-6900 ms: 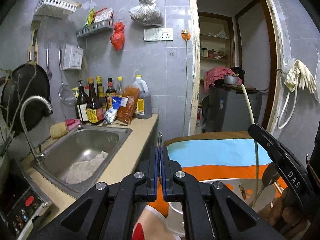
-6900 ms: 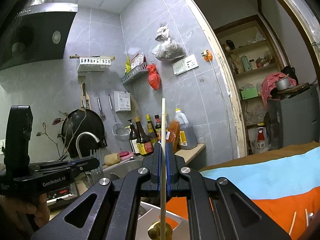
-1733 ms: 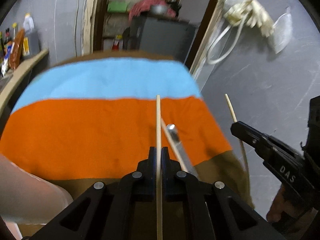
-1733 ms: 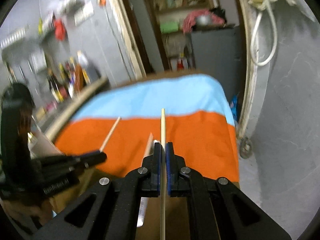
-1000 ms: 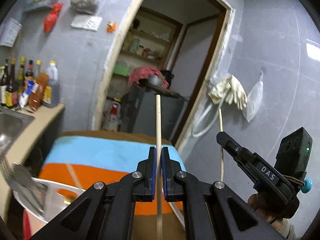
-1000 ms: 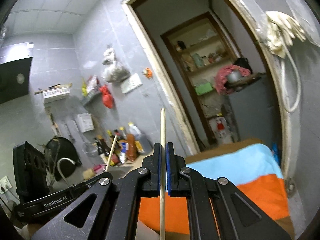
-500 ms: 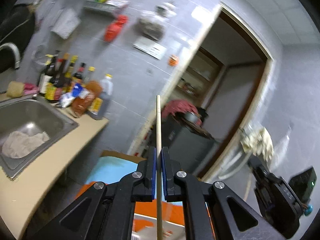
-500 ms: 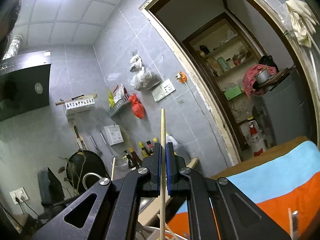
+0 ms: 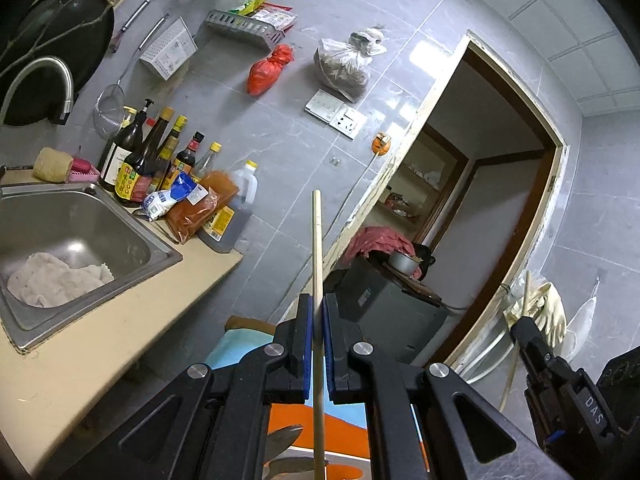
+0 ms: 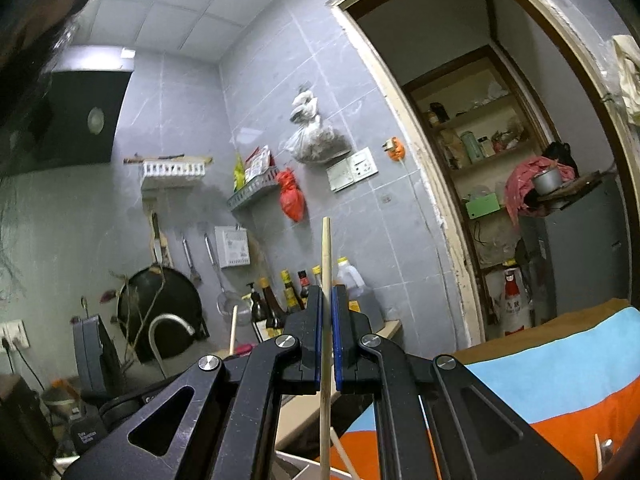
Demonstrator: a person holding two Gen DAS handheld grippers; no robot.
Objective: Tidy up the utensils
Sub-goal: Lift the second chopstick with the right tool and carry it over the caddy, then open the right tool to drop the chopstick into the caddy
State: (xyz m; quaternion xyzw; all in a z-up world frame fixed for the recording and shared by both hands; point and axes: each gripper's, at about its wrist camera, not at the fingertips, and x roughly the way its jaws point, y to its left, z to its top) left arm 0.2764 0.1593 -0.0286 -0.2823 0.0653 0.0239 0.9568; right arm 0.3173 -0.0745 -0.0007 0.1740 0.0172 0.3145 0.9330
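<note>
My left gripper is shut on a pale wooden chopstick that sticks out ahead and runs back under the camera. My right gripper is shut on a second wooden chopstick in the same way. In the left wrist view the right gripper shows at the lower right with its chopstick. Below the left gripper a metal utensil lies in a white container. More chopsticks lie near it on the striped cloth.
A steel sink with a white rag is set in the beige counter at left. Sauce bottles line the tiled wall. A curved tap, a hanging pan and an open doorway are also in view.
Both views have swung from the doorway toward the kitchen wall and sink. The left view has tilted and dropped a little. Each gripper still holds its chopstick.
</note>
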